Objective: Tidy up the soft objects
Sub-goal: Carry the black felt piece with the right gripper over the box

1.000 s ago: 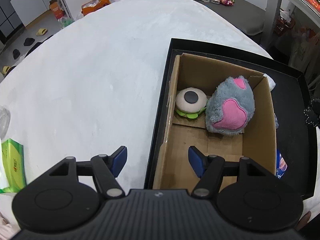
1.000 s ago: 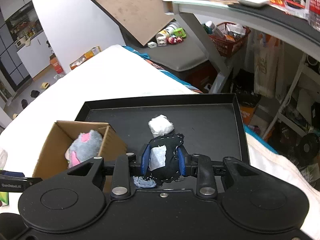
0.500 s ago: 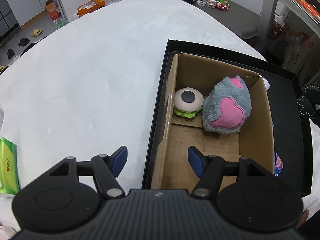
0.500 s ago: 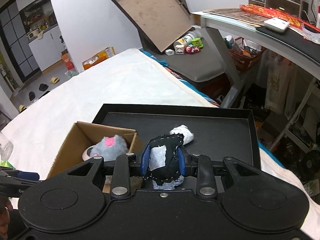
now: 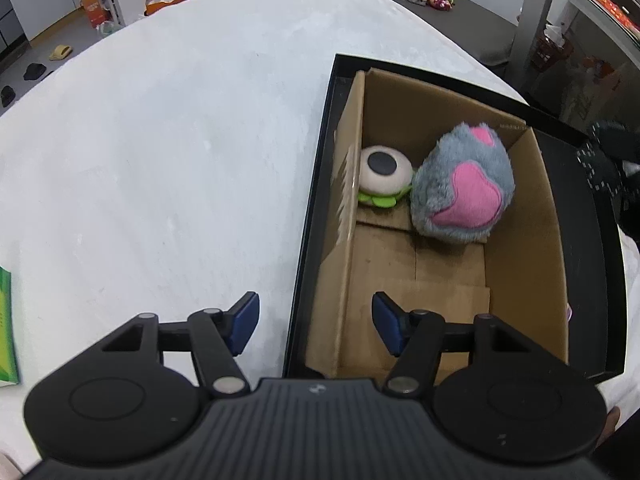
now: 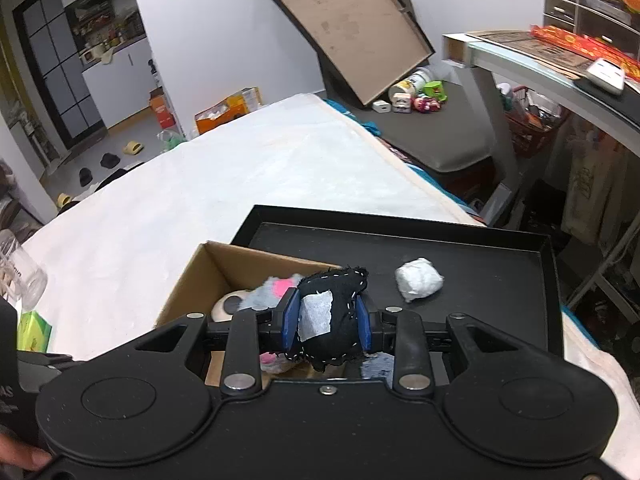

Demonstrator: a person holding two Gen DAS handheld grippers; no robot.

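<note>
Right gripper (image 6: 328,322): pads clamped on the black pouch (image 6: 332,316), held above the box (image 6: 208,276) edge. Pouch bulges between the pads; judged light, soft, non-slippery, best taken across its middle as now. Its underside is hidden by the gripper body.

Left gripper (image 5: 314,322): jaws have just been closing but stand apart, astride the box's near-left wall without touching it. Grey plush (image 5: 464,184) and white ball (image 5: 386,170) sit in the box. White wad (image 6: 418,282) lies on the tray (image 6: 500,256); material unclear.
</note>
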